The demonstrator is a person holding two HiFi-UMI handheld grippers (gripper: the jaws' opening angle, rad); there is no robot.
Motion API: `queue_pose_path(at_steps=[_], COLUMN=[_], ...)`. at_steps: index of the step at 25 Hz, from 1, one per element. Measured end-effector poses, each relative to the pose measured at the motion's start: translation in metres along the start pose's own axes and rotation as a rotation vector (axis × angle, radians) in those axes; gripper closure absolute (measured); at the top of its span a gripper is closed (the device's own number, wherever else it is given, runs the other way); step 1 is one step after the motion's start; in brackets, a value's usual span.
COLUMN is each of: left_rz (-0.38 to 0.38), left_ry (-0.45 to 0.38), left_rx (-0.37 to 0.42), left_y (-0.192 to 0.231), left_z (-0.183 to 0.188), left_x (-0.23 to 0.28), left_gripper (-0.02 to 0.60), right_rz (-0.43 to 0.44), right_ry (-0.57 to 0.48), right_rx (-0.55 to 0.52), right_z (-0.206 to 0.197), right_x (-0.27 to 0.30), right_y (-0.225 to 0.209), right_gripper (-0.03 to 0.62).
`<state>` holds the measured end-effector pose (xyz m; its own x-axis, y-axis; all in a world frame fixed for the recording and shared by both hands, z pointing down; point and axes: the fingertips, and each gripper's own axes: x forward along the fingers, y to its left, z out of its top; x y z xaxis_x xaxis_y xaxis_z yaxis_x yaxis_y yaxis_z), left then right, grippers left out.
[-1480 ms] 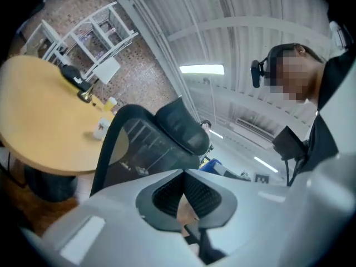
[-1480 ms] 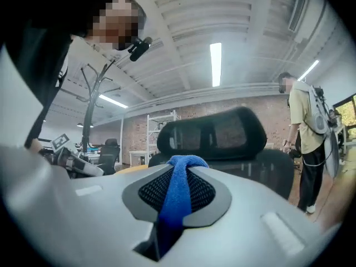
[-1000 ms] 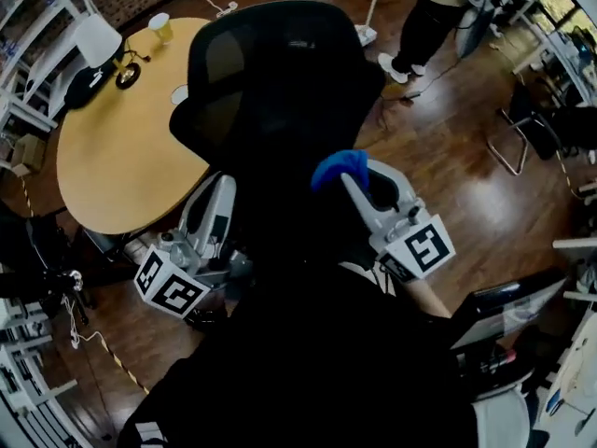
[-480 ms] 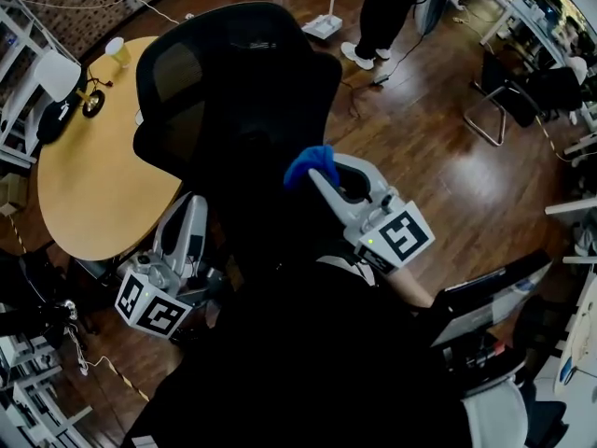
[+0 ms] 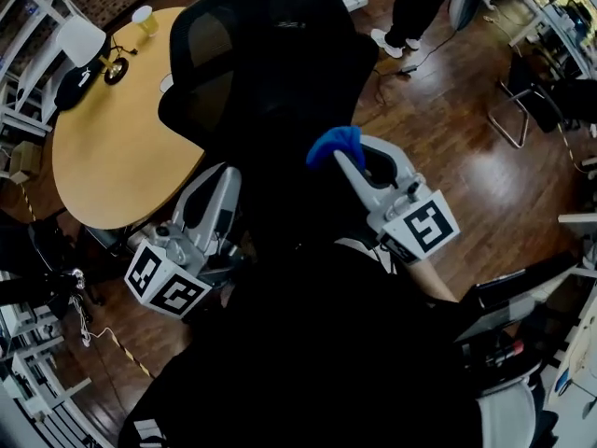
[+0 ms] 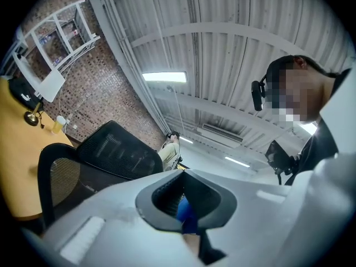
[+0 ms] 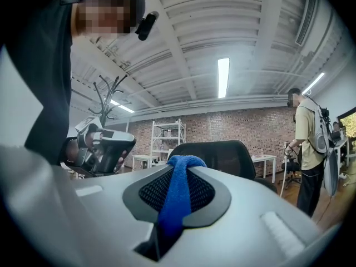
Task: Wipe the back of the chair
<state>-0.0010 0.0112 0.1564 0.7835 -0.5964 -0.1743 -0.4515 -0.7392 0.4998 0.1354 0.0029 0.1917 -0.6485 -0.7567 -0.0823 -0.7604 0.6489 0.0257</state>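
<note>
A black mesh office chair [image 5: 270, 73] stands in front of me with its back toward me; it also shows in the left gripper view [image 6: 111, 154] and the right gripper view [image 7: 222, 154]. My right gripper [image 5: 347, 161] is shut on a blue cloth [image 5: 336, 143], held against the lower right of the chair back. The cloth [image 7: 175, 199] hangs over the closed jaws of that gripper [image 7: 178, 168]. My left gripper [image 5: 216, 189] sits low at the chair's left side. Its camera tilts upward, and the jaws of the left gripper [image 6: 184, 177] are closed with nothing clamped.
A round yellow table [image 5: 112, 147] stands left of the chair, with a cup [image 5: 143, 17] and a small toy bike [image 5: 114, 68] on it. A person [image 5: 424, 7] stands at the far right. Another chair [image 5: 532, 110] is on the right, white shelving [image 5: 23, 26] on the left.
The head view has swung about, so the chair and table shifted in frame. Both grippers stay by the chair back; the right one still holds the blue cloth.
</note>
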Motion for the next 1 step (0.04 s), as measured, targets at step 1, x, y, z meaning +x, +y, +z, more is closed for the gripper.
queue_pose_path(at_steps=[1], left_rz=[0.016], left_ry=[-0.007], left_rx=[0.001], left_y=[0.0063], left_z=[0.0035], left_x=[-0.0065], left_gripper=[0.575], right_rz=[0.017], right_ry=[0.000], right_rx=[0.000], right_z=[-0.0019], right_x=[0.0094], right_y=[0.0033], right_gripper=[0.551])
